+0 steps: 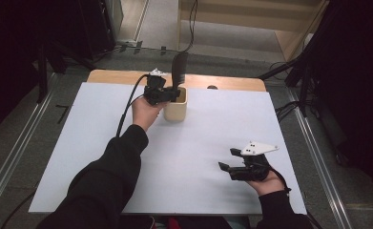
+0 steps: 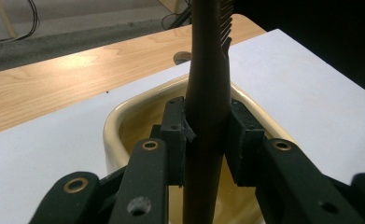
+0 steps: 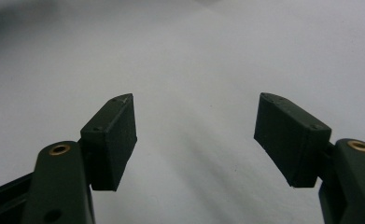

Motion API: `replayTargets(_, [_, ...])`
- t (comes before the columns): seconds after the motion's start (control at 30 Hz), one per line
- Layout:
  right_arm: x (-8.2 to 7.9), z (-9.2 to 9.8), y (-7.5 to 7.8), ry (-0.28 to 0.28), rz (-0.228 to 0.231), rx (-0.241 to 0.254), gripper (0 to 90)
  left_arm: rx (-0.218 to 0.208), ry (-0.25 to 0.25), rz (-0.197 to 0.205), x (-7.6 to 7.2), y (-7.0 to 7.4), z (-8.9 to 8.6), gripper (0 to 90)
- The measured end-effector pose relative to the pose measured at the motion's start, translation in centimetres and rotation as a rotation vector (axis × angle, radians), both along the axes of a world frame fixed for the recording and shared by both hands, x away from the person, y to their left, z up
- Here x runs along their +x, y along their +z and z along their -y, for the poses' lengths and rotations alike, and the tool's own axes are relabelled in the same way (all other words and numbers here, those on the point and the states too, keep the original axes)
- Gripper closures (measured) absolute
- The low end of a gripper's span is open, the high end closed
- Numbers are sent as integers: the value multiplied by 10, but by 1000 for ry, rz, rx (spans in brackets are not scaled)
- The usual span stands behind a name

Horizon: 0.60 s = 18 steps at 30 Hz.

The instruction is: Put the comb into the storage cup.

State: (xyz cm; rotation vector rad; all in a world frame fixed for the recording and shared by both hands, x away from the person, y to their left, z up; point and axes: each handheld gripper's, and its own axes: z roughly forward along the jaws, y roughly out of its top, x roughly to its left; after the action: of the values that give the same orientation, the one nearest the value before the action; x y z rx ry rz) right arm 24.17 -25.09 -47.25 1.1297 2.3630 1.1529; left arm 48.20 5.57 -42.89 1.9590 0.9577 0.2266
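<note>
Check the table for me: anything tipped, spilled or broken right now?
Nothing stands out. The cream cup stands upright on the white sheet, the left tool grips a dark comb upright over the cup, and the right tool rests open, apart from them.

Comb (image 2: 207, 93) top cut by left gripper view's upper edge, lower end hidden inside cream cup (image 2: 119, 119)

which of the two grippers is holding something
The left gripper: its jaws clamp the dark comb over the cream cup. The right gripper is open, empty.
</note>
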Motion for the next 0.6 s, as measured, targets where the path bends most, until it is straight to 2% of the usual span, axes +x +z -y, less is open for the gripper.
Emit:
replayTargets(0.07, [0, 0, 0, 0, 0, 1, 278, -34, -6, -12, 0, 2, -1, 666])
replayTargets(0.13, [0, 0, 0, 1, 1, 0, 278, -53, -9, -19, 0, 6, -4, 550])
replayTargets(0.2, [0, 0, 0, -1, -2, 3, 278, -76, 5, -66, -1, 11, -9, 447])
replayTargets(0.33, [0, -1, 0, 0, -1, -1, 278, -95, -6, -70, -6, 20, -16, 410])
replayTargets(0.43, [3, -2, -1, 2, -4, 2, 278, -88, -15, -78, -10, 24, -19, 393])
replayTargets(0.6, [4, -5, -1, 11, -2, -4, 278, -86, -9, -70, -16, 30, -28, 384])
